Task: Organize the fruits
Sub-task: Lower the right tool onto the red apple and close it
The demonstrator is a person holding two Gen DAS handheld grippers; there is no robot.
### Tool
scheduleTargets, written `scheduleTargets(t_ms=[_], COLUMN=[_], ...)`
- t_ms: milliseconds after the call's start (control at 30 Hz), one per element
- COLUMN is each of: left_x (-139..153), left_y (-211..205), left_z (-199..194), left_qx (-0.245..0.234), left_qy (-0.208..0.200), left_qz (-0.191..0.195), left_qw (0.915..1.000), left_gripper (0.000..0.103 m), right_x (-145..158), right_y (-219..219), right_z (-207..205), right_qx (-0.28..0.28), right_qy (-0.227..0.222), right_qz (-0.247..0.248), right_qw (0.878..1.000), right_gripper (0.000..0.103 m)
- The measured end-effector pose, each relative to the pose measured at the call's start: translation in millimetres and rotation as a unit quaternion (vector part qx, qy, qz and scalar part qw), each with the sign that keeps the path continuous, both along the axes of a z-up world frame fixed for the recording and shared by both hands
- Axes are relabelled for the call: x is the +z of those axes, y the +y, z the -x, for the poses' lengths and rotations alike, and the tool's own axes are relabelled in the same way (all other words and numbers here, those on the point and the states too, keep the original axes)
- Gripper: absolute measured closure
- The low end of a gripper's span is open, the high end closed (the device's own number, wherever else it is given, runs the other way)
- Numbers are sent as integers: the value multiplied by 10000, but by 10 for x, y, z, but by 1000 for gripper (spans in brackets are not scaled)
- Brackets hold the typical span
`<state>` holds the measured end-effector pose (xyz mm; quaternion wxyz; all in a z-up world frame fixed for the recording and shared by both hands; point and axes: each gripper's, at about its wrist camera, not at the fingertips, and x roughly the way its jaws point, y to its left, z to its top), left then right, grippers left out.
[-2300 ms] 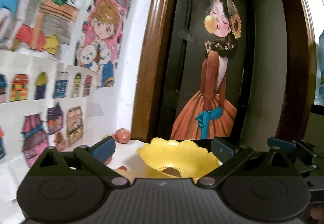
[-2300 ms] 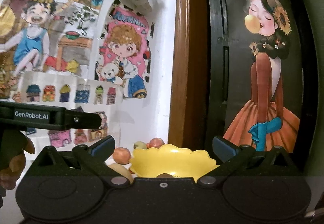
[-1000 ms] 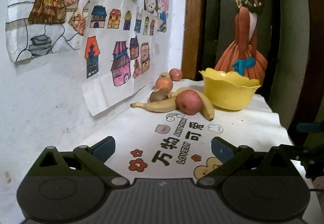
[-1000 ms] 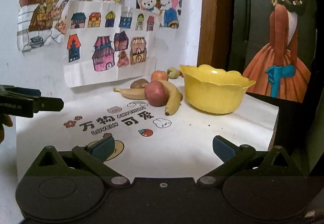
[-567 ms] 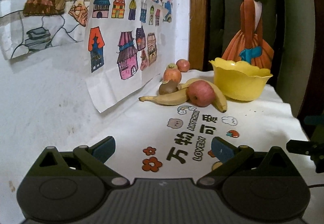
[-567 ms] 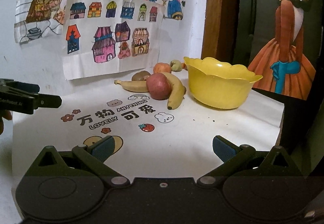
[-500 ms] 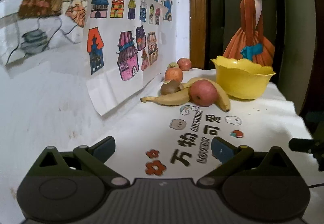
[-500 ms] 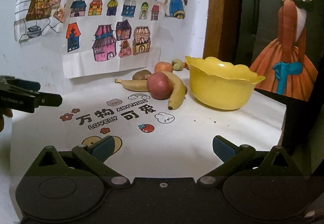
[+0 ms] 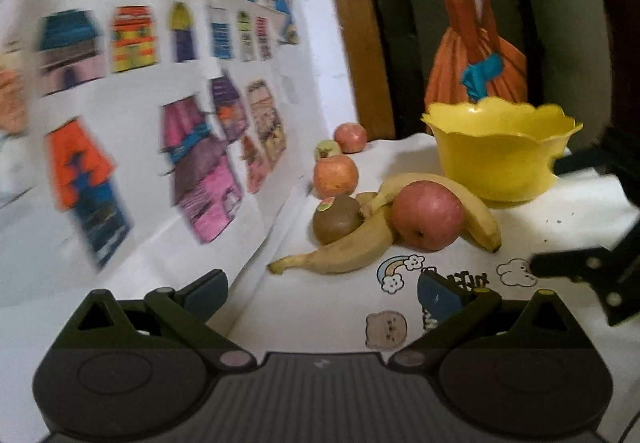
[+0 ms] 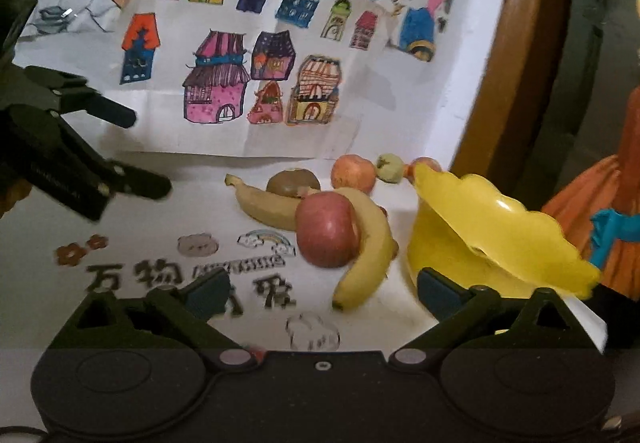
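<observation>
Fruit lies loose on the white bench (image 9: 560,227): a red apple (image 9: 427,215) between two bananas (image 9: 344,249), a kiwi (image 9: 337,218) touching them, beside the yellow bowl (image 9: 496,159). Left gripper (image 9: 322,289) and right gripper (image 10: 322,293) hover with fingers spread wide, holding nothing.

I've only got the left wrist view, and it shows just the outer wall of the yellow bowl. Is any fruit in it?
Observer: The right wrist view looks over the rim of the yellow bowl. The part of the inside it shows holds no fruit, but the bottom is hidden.
Operator: Are my right tongs open?
Observer: Yes, the right tongs stand wide open with nothing between them.
Operator: What lies ahead of them?
Observer: The tip of the nearer banana, with the red apple resting against that banana.
</observation>
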<state>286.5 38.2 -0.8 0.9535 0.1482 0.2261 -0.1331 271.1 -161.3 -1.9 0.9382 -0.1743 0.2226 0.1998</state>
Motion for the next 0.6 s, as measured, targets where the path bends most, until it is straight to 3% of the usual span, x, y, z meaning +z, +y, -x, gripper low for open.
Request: scheduleTargets(t_ms=[233, 600], left_x=[-225, -386], left_y=[-172, -74], left_z=[-423, -644], left_qx=[-212, -175], left_qy=[11, 154], left_qz=[-581, -616], left_qw=[9981, 9978], left_gripper=[0, 0], right_x=[-119, -293], right_y=[110, 372], right_z=[-531, -770], right_qx=[277, 451], right_qy=[-19, -46], right_qz=[27, 527], right_qw=[9996, 9976], right_gripper=[15, 30])
